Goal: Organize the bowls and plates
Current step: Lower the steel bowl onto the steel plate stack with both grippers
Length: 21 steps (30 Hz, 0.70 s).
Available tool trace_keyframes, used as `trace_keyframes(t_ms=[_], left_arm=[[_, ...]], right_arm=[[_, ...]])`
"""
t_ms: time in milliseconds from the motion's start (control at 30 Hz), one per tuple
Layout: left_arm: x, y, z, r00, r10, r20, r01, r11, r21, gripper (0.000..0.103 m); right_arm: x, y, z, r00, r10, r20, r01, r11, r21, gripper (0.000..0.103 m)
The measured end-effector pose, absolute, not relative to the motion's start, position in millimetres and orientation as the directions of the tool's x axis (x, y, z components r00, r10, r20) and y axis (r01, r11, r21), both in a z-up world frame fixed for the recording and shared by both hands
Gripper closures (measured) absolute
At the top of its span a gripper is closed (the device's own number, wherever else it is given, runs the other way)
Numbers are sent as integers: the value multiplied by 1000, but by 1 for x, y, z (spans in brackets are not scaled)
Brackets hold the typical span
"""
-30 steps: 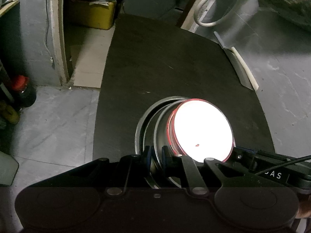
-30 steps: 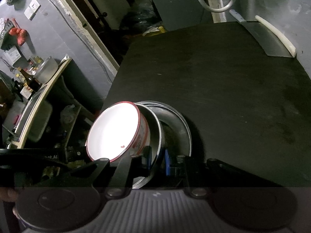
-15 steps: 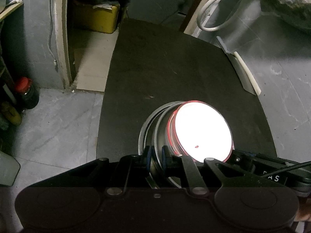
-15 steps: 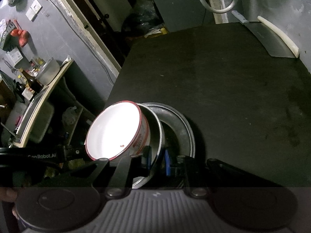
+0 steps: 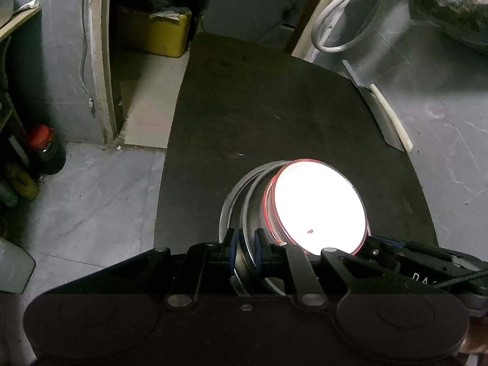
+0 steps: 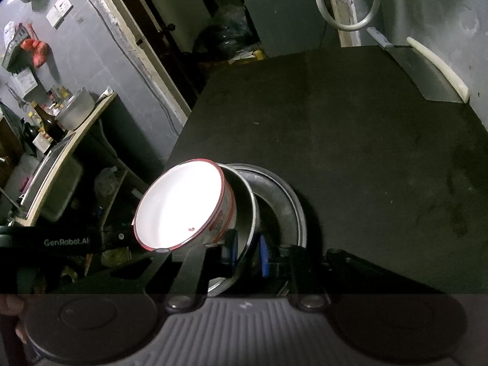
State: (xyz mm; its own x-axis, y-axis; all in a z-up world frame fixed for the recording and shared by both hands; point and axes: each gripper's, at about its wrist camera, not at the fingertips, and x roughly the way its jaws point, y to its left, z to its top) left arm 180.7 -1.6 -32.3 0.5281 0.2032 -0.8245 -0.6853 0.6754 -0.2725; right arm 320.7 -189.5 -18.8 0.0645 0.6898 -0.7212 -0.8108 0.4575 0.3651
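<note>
A white enamel bowl with a red rim (image 5: 317, 207) (image 6: 180, 207) sits tilted inside a steel bowl (image 5: 253, 201) (image 6: 244, 210), which nests in a wider steel plate (image 5: 226, 213) (image 6: 292, 204). The stack is at the near edge of the black table (image 5: 274, 106) (image 6: 335, 122). My left gripper (image 5: 245, 247) is shut on the steel rim on one side. On the opposite side my right gripper (image 6: 247, 251) is shut on the same rim. Each wrist view shows the other gripper's black body beyond the white bowl. Whether the plate rests on the table is unclear.
A cleaver with a white handle (image 5: 381, 116) (image 6: 427, 73) lies at the table's far right edge. A white hose loop (image 5: 341, 30) (image 6: 344, 3) hangs behind. On the left are a yellow box (image 5: 155, 33), a red-capped bottle (image 5: 45, 149) and a counter with a pot (image 6: 73, 109).
Both cameras have drifted slightly, so the table sits a little farther off in the views. The stack stays fixed between the fingers and both grips are unchanged.
</note>
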Motion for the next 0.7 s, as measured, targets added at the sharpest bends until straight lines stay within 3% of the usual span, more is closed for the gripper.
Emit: trace_keyframes(t_ms=[200,333,700], left_arm=[[179,-6,-31,521,237,-820,-702,666,-254,86],[179,-7,-32,507,262,-821,-721,651,-237,72],[178,-11,-32,481,305,-822,-747,632,-203,57]], right_arm=[[317,-191,-17,90,692,-716,-814,465,347,84],[315,-193,-17,107,693,-713,-813,474,339,84],[310,-196,-12,174,668,-724,-825,500,263,75]])
